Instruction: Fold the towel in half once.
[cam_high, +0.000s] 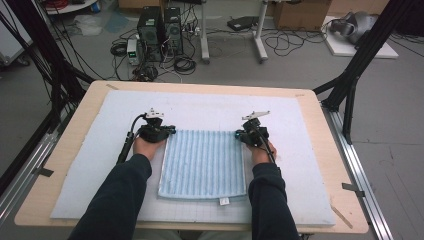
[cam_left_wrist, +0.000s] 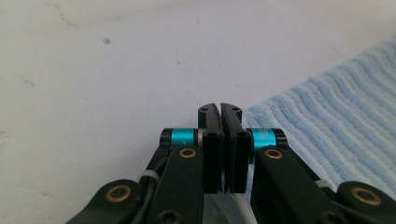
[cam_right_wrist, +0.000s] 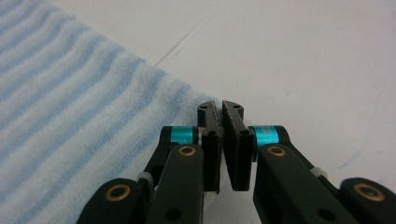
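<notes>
High view: the person is holding the left gripper (cam_high: 159, 131) and right gripper (cam_high: 251, 133) at the far corners of the blue towel (cam_high: 205, 162), lying flat on the white mat (cam_high: 90, 150), seemingly to fold it. Left gripper view: jaws are pressing together beside the towel's corner (cam_left_wrist: 261, 109), whether pinching cloth I cannot tell. Right gripper view: jaws are nearly closed at the corner (cam_right_wrist: 198, 100), grip likewise unclear.

Two black computer towers (cam_high: 160, 32) are seen standing on the grey floor (cam_high: 400, 150) amid tangled cables (cam_high: 295, 42); a cardboard box (cam_high: 299, 14) is set farther right.

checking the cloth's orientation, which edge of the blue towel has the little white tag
The near edge of the blue towel, closest to the person: the white tag pokes out by its right corner. The other edges show none.
</notes>
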